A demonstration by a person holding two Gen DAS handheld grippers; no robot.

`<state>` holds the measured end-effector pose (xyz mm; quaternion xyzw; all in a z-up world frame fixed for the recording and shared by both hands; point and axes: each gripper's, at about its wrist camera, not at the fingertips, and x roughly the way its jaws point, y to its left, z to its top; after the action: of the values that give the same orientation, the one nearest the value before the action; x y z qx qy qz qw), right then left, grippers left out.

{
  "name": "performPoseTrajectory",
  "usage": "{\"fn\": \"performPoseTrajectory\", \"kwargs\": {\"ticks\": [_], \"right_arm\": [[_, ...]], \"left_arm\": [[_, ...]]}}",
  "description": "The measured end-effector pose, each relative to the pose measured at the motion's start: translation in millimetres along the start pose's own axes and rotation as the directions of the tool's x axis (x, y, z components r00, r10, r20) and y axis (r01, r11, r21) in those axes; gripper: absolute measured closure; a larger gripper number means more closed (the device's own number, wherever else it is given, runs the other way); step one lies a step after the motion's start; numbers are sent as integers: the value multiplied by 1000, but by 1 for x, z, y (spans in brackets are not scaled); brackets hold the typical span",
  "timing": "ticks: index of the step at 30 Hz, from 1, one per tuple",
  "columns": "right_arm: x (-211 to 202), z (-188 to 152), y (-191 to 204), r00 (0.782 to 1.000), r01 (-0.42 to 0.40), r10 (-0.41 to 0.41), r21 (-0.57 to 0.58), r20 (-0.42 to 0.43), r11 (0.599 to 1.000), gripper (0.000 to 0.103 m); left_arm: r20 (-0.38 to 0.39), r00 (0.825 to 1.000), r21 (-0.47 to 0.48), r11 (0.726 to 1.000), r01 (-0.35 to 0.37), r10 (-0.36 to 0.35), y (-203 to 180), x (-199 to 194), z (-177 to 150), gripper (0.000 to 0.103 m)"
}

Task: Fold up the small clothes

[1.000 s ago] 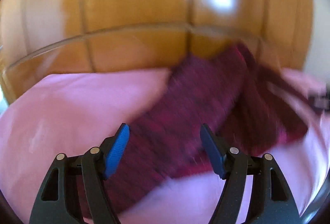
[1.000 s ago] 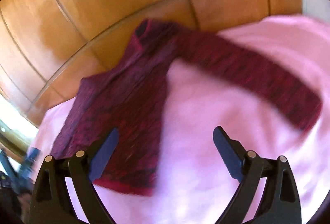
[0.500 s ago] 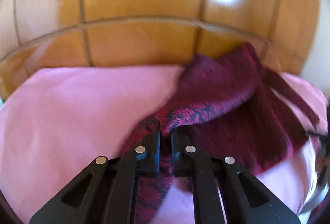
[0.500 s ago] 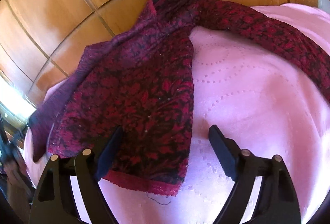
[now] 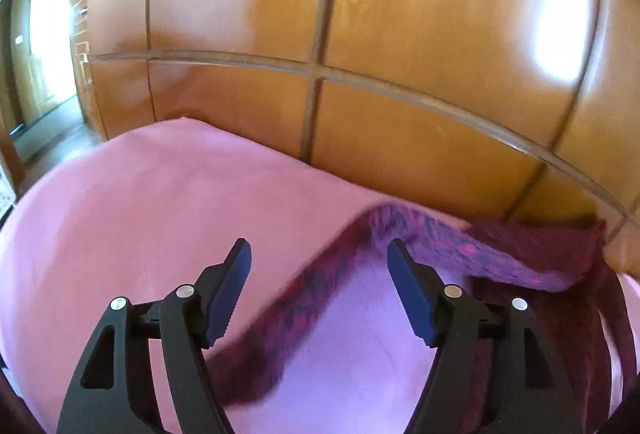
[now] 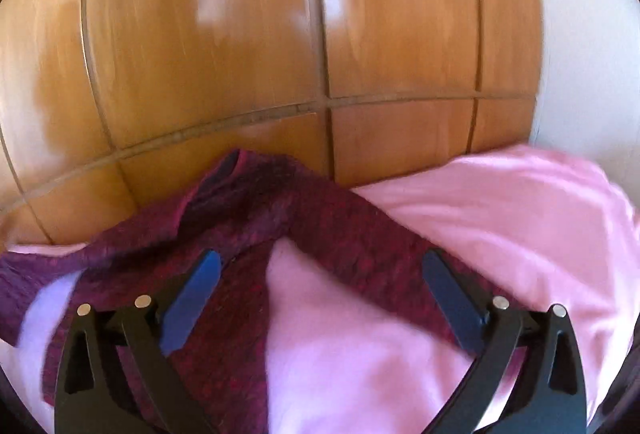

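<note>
The left gripper (image 5: 319, 276) is held with its jaws spread and nothing clamped; one sleeve (image 5: 296, 298) of the dark red sweater (image 6: 256, 234) runs diagonally between them across the pink bedspread (image 5: 160, 202). Further right, the right gripper (image 6: 322, 284) is likewise spread and empty, the sweater body lying beneath and ahead of it, against the wooden panelling (image 6: 200, 34). The garment is spread out unevenly; no completed fold is seen, so the folding is judged barely begun.

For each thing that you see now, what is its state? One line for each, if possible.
left gripper: open, holds nothing
right gripper: open, holds nothing
red sweater: unfolded, sleeves spread, lying on the pink blanket
pink blanket: spread out under the sweater
wooden wardrobe: doors closed
</note>
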<state>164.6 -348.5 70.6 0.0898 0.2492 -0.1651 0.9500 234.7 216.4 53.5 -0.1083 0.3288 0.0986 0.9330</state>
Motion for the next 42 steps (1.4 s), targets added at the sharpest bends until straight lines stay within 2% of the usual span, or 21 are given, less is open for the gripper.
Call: {"fn": "performPoseTrajectory", "kwargs": {"ticks": [1, 3, 4, 6, 7, 9, 10, 13, 18, 20, 21, 22, 23, 24, 25, 26, 27, 29, 33, 37, 42], "right_arm": [[6, 6, 0, 999, 31, -31, 14, -23, 999, 2], [-1, 7, 0, 1000, -21, 20, 42, 14, 999, 2], [-4, 5, 6, 999, -38, 38, 4, 35, 999, 2], [6, 7, 17, 1000, -16, 16, -72, -2, 997, 2], [10, 9, 18, 999, -21, 19, -44, -44, 999, 2], [3, 6, 11, 991, -123, 126, 73, -47, 990, 2], [1, -1, 9, 978, -189, 197, 116, -64, 975, 2], [10, -33, 6, 947, -242, 266, 144, -180, 960, 2], [13, -87, -5, 899, -289, 347, 234, -267, 928, 2], [17, -102, -6, 873, -319, 393, 269, -289, 909, 4], [18, -107, -2, 863, -333, 410, 277, -295, 901, 9], [20, -112, 2, 856, -337, 413, 271, -310, 902, 19], [21, -114, 5, 852, -333, 408, 262, -326, 906, 26], [26, -120, 10, 840, -338, 411, 252, -355, 907, 42], [27, -122, 16, 838, -339, 407, 237, -365, 911, 51], [28, -123, 20, 841, -338, 399, 220, -365, 915, 56], [28, -122, 23, 840, -348, 403, 208, -364, 914, 70], [25, -117, 25, 832, -357, 412, 210, -370, 910, 80], [-9, -92, 26, 859, -378, 409, 156, -309, 912, 85], [-49, -72, 16, 873, -402, 415, 103, -258, 910, 86], [-91, -77, -2, 870, -422, 417, 38, -262, 906, 86]], "left_arm": [[4, 1000, 13, 1000, 21, -22, -1, -4, -7, 34], [7, 998, 64, 996, 63, -64, -11, -20, -34, 32], [0, 996, 81, 993, 84, -85, -18, -23, -44, 30], [-34, 990, 113, 984, 136, -133, -27, -27, -63, 30], [-43, 987, 126, 979, 162, -158, -32, -30, -72, 30], [-79, 975, 144, 965, 219, -209, -40, -34, -86, 30], [-114, 959, 132, 953, 273, -259, -45, -32, -94, 30], [-182, 924, 86, 930, 356, -337, -51, -21, -108, 30], [-256, 874, -21, 907, 422, -412, -58, 1, -120, 30], [-286, 864, -49, 907, 418, -413, -61, 14, -123, 30], [-291, 863, -58, 908, 416, -414, -61, 15, -125, 30], [-296, 851, -66, 898, 436, -435, -63, 17, -127, 35], [-299, 842, -65, 890, 451, -448, -66, 18, -128, 50], [-315, 837, -59, 889, 453, -448, -69, 19, -129, 59], [-330, 825, -60, 883, 466, -458, -71, 21, -130, 76], [-337, 820, -55, 879, 474, -463, -74, 21, -131, 80], [-332, 826, -40, 881, 471, -456, -76, 19, -131, 83], [-322, 829, -30, 881, 473, -456, -78, 13, -127, 87], [-262, 837, -12, 868, 496, -481, -74, -15, -112, 88], [-224, 829, 14, 848, 529, -513, -73, -47, -104, 89], [-215, 814, 47, 827, 560, -539, -64, -91, -120, 89]]}}
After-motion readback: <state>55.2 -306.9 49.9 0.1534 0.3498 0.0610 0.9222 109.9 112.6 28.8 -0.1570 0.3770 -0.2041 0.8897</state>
